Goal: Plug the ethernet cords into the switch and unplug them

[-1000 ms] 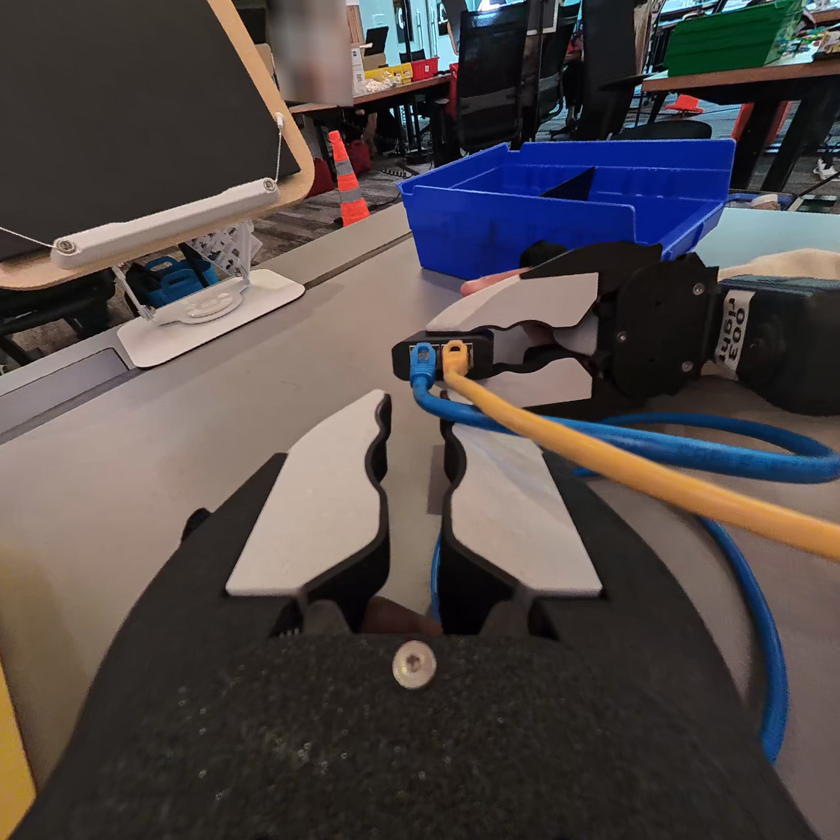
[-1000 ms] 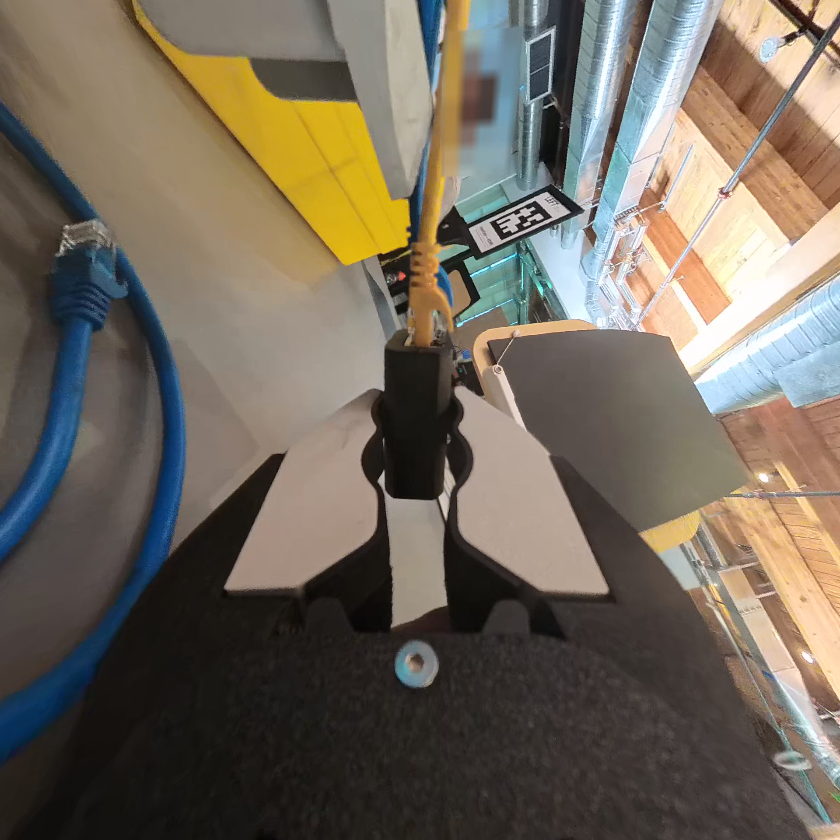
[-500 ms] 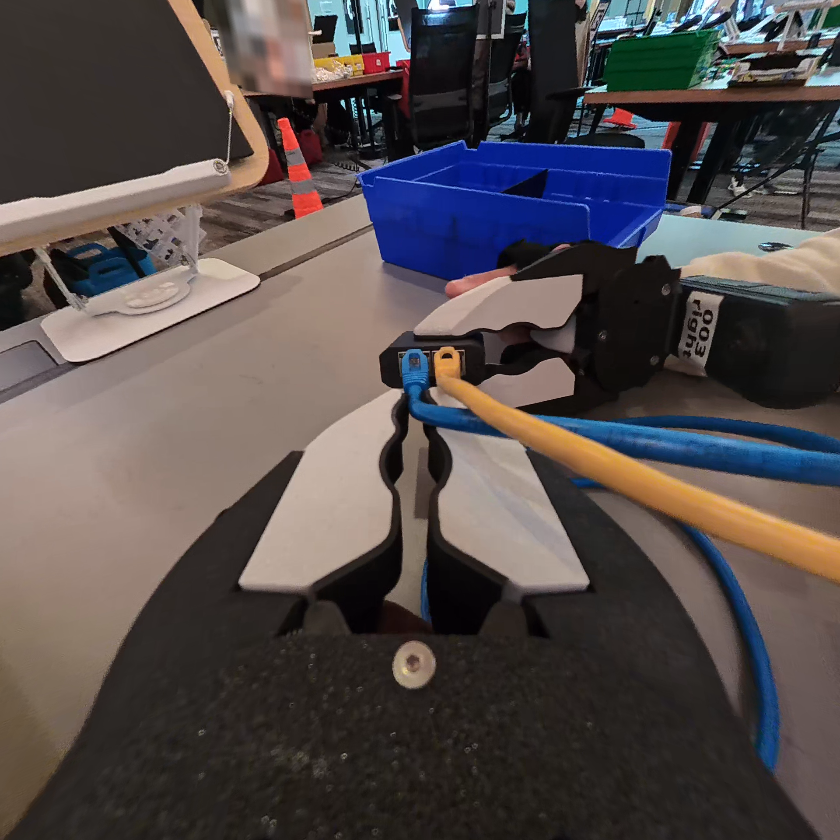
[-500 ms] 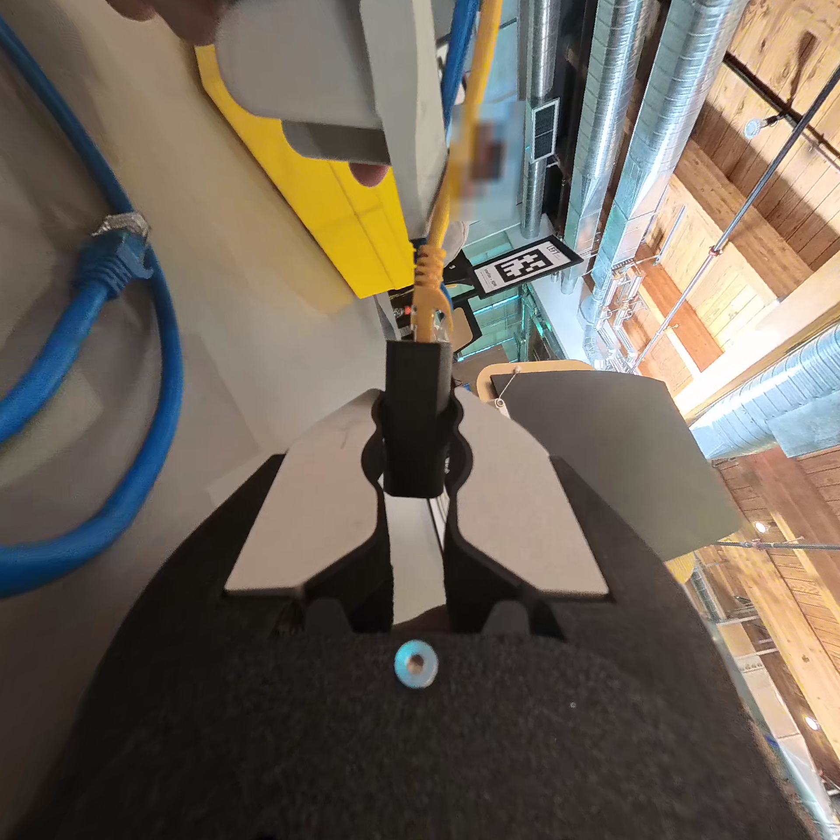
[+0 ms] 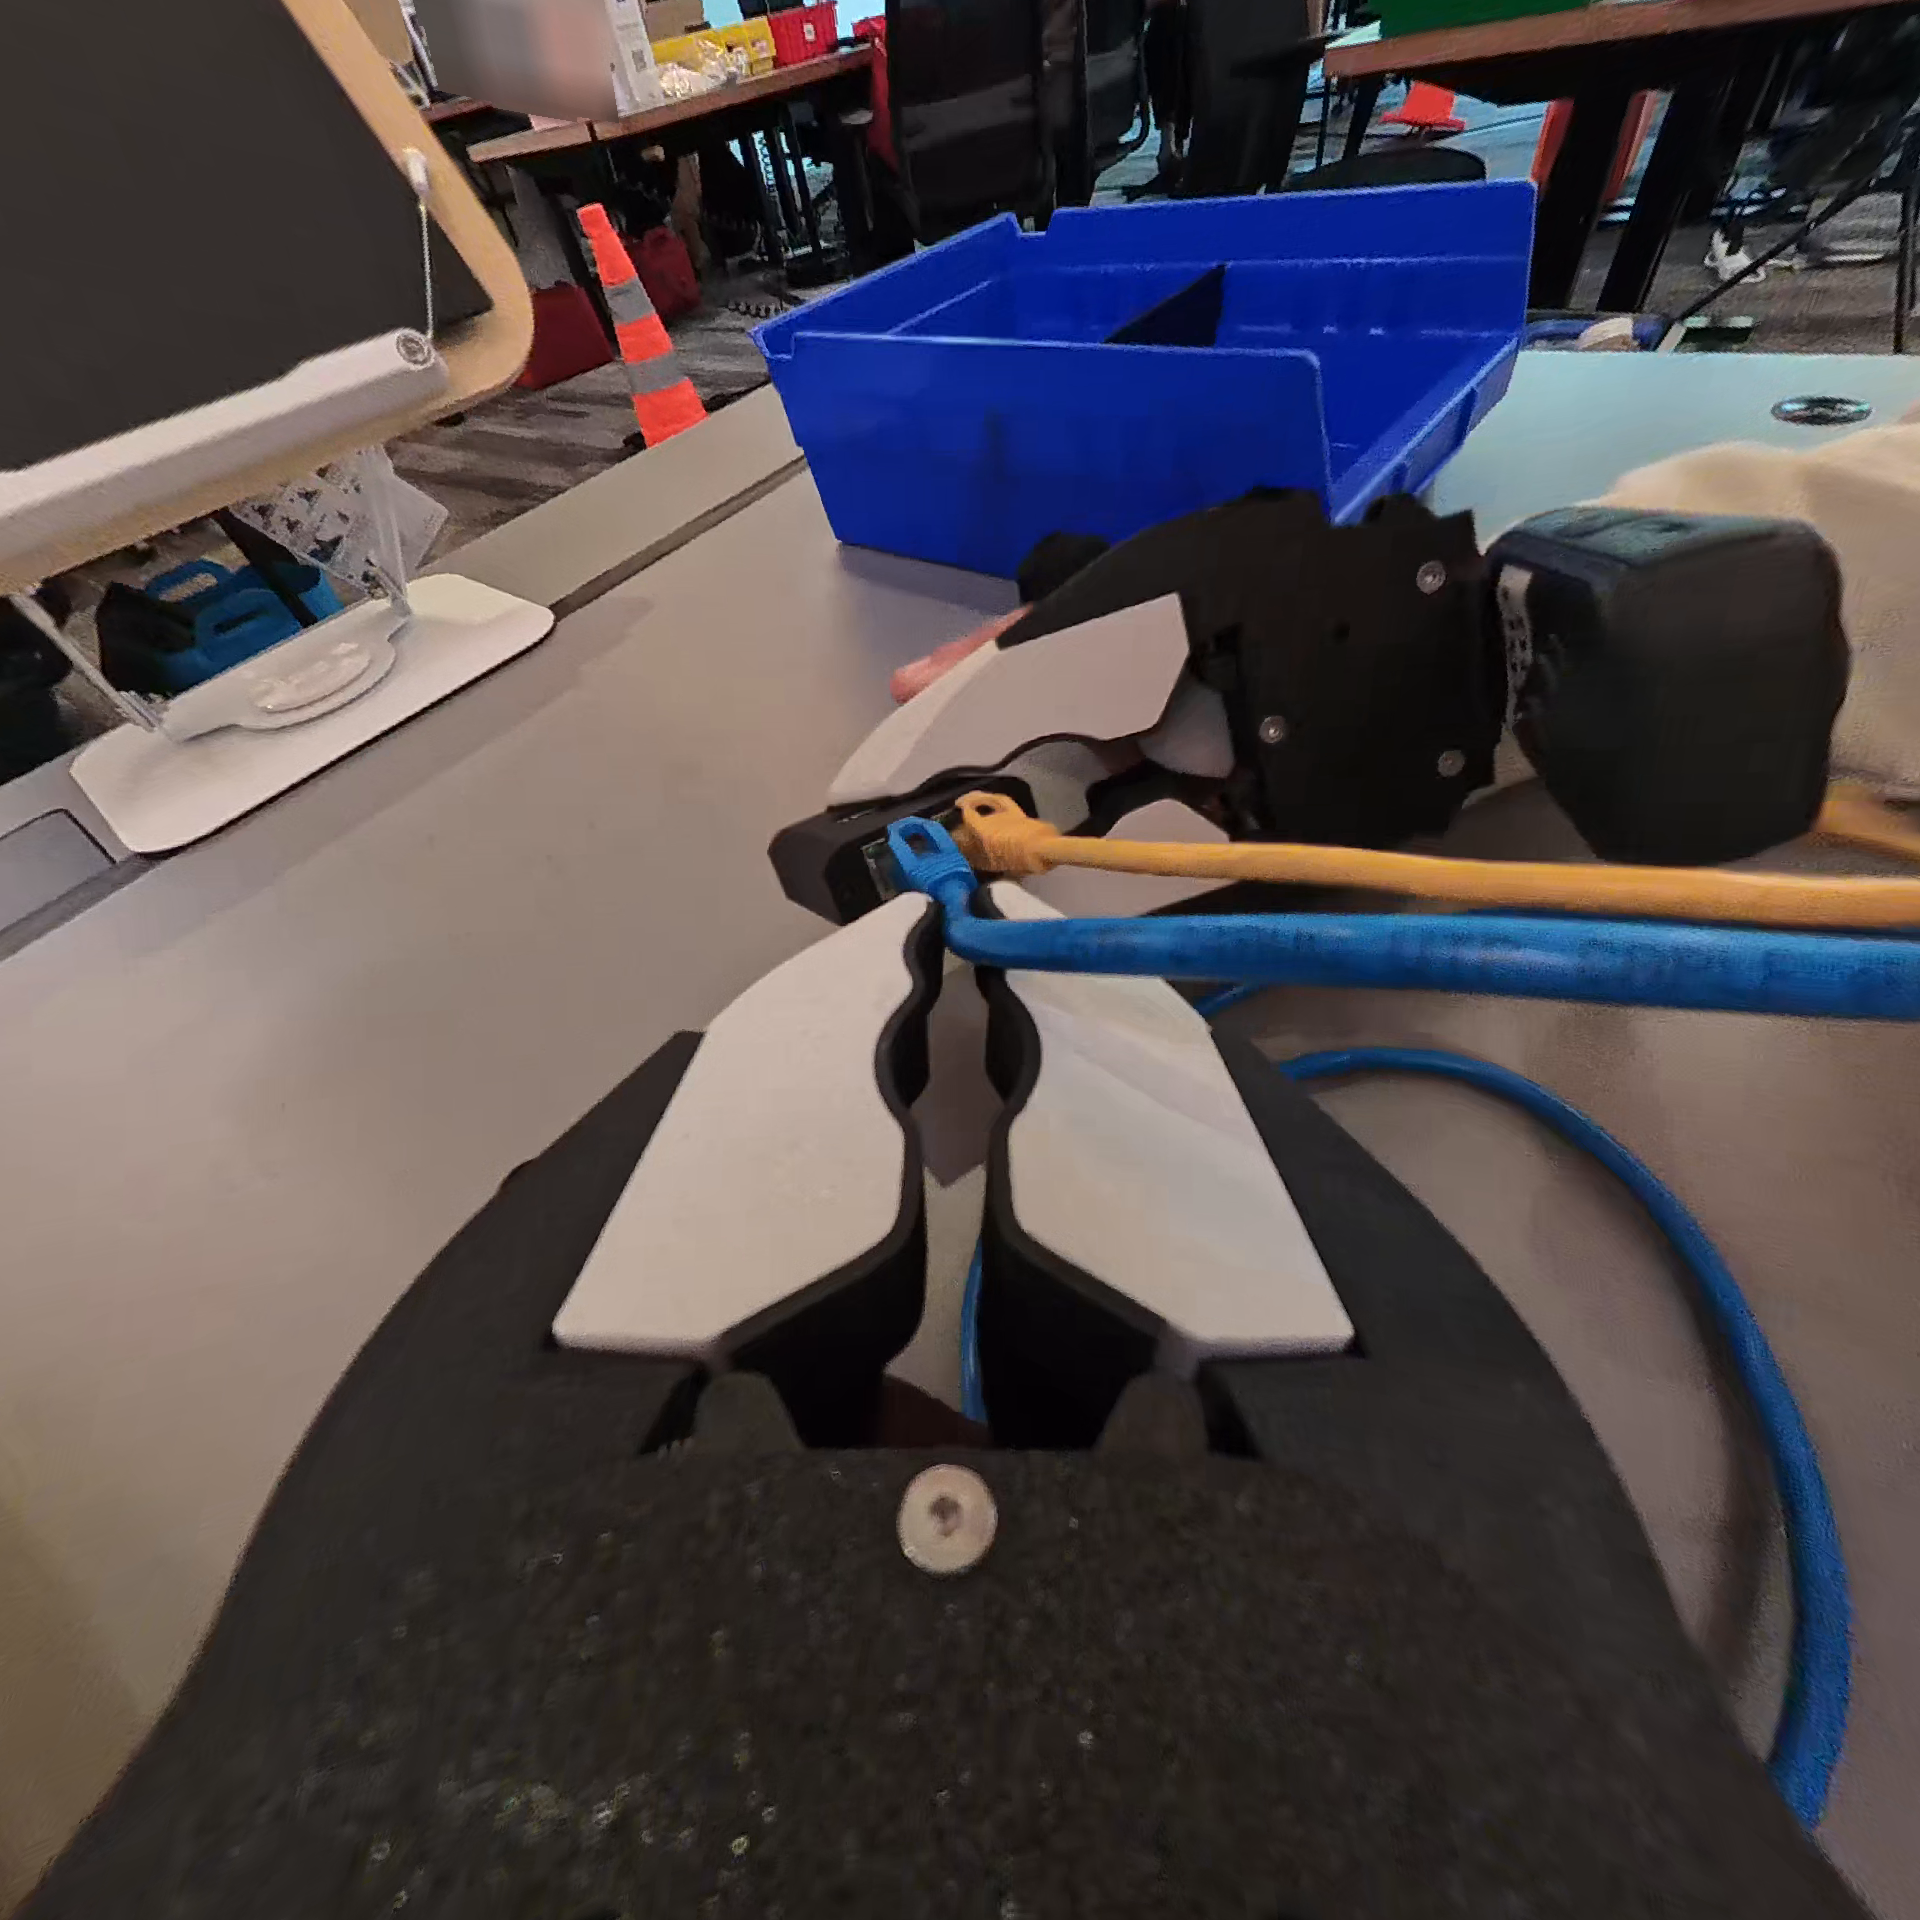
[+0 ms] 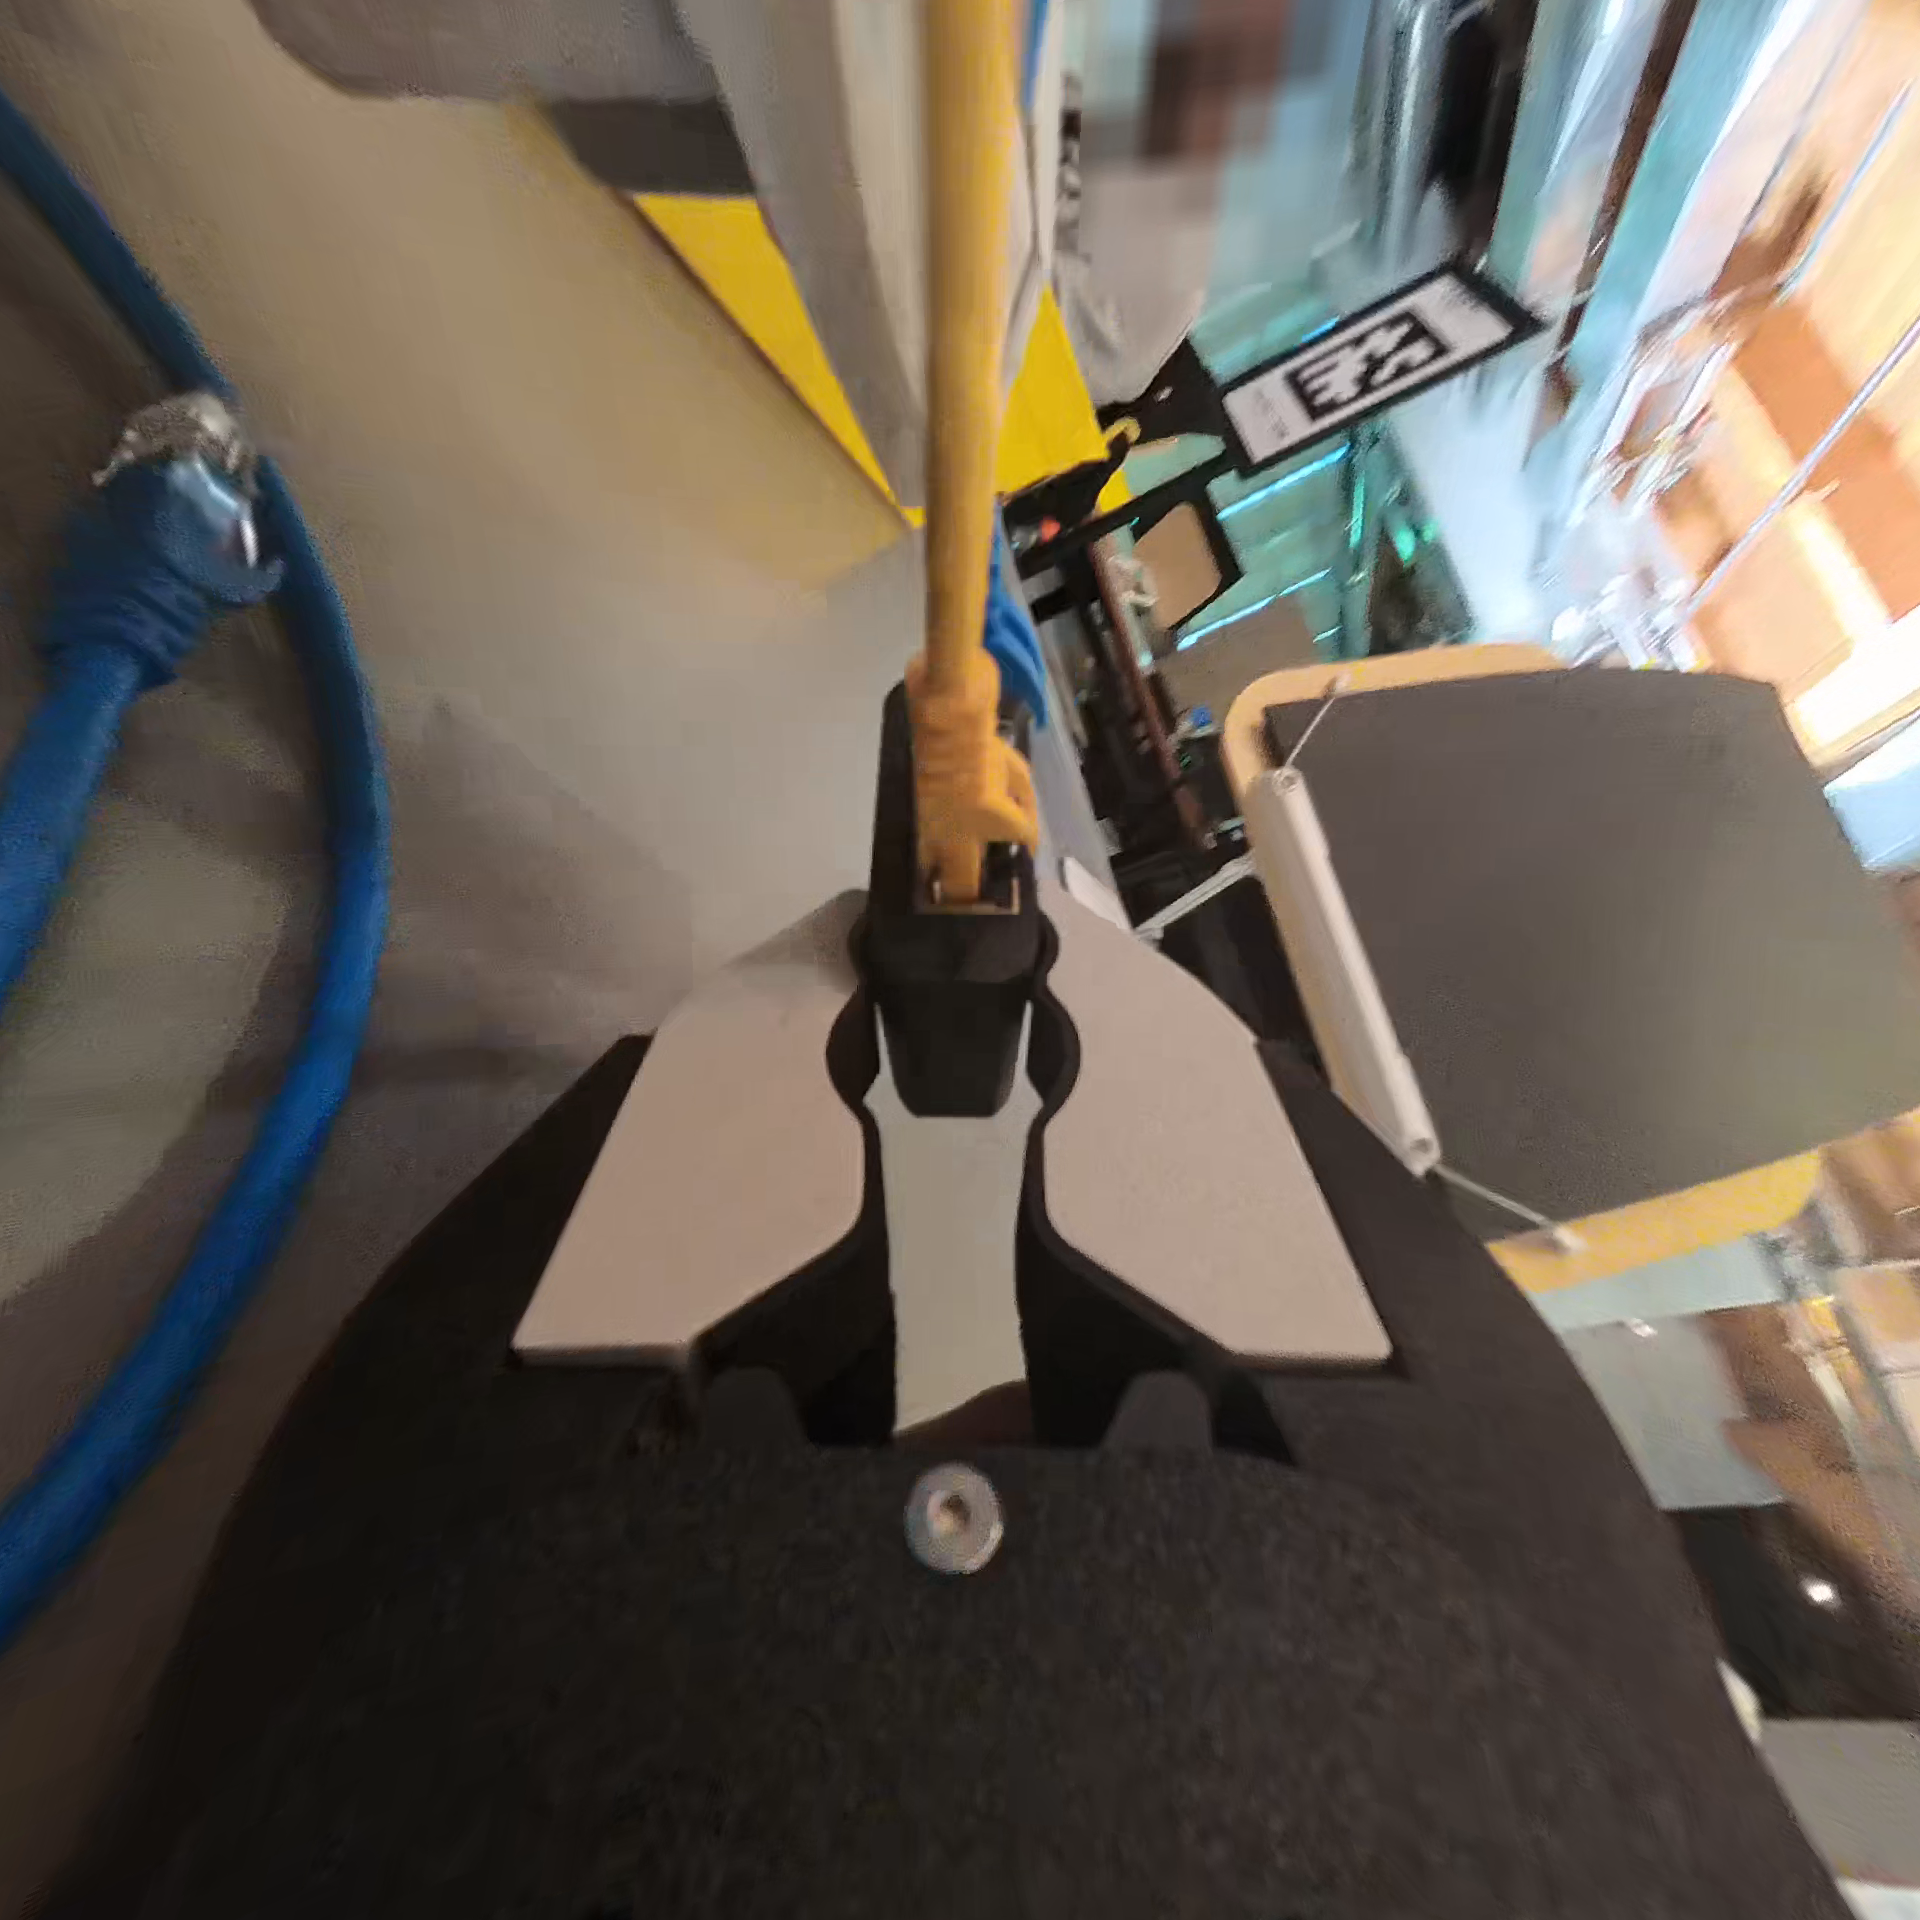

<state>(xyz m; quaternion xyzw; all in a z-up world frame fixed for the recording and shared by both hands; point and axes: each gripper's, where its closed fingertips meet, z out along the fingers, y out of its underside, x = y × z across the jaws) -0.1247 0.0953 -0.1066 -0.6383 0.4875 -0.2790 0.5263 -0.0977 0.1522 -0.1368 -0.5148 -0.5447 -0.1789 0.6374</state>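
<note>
Compared with a second before, the left gripper (image 5: 956,935) had narrowed from a clear gap to fingers nearly together, and it had moved in until its tips pinched the blue cord (image 5: 1455,961) just behind the blue plug (image 5: 920,847). The switch (image 5: 831,857) also sat differently: earlier its port face looked straight at the left wrist camera, and now that face was turned toward the right, so the two cords ran off sideways to the right rather than toward the camera.

The switch was a small black box lying on the grey table (image 5: 416,987), in front of the blue bin (image 5: 1039,436). The right gripper (image 6: 951,956) was clamped on the box's two sides; in the left wrist view that gripper lay on its side with a person's fingertip showing behind its upper finger. Seen from the right wrist camera, the switch's long axis ran forward along the fingers, with the ports at the far end. The yellow cord (image 6: 961,416) sat in one port and led straight away; the blue plug was in the port beside it. The blue cord's other end (image 6: 177,499) lay loose on the table, unplugged, well apart from the switch.
</note>
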